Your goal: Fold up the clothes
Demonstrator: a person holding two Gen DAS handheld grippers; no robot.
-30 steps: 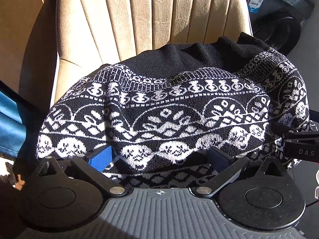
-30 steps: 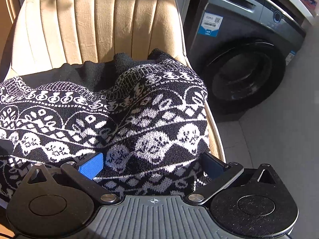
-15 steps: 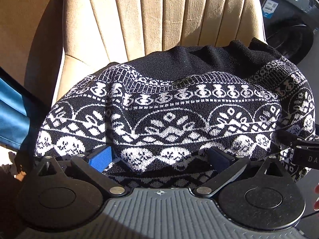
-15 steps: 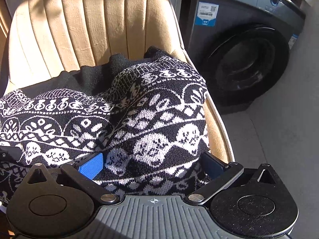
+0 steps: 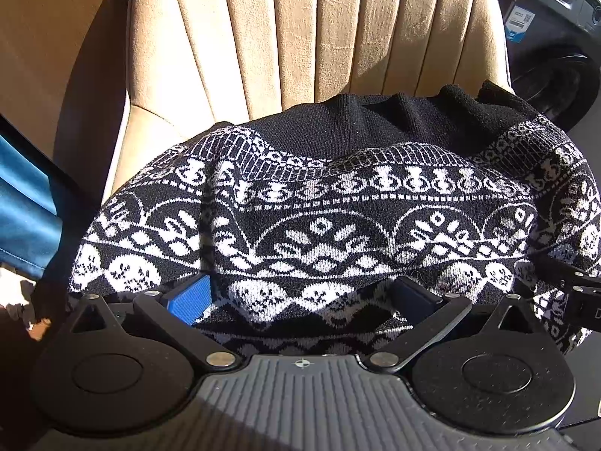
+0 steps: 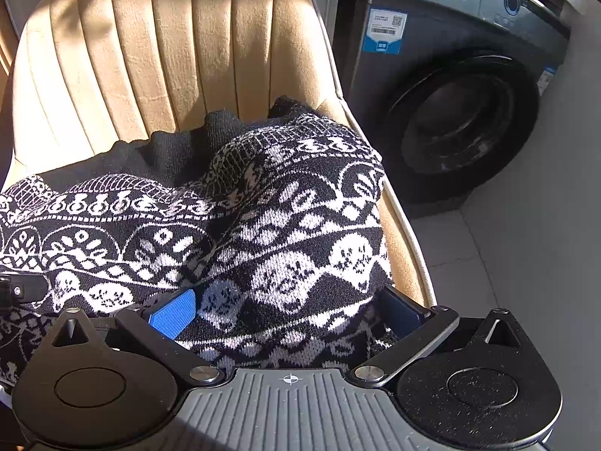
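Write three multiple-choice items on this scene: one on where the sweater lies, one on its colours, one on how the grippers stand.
1. The sweater lies on:
A. a beige chair
B. the floor
C. the washing machine

2. The sweater's pattern is:
A. red and green
B. black and white
C. plain blue

3. The fingers of both grippers are:
A. pinched shut on a sock
B. spread wide with knit between them
C. out of view

Answers:
1. A, the ribbed chair backs it.
2. B, white motifs on black knit.
3. B, left gripper and right gripper each show pads far apart.
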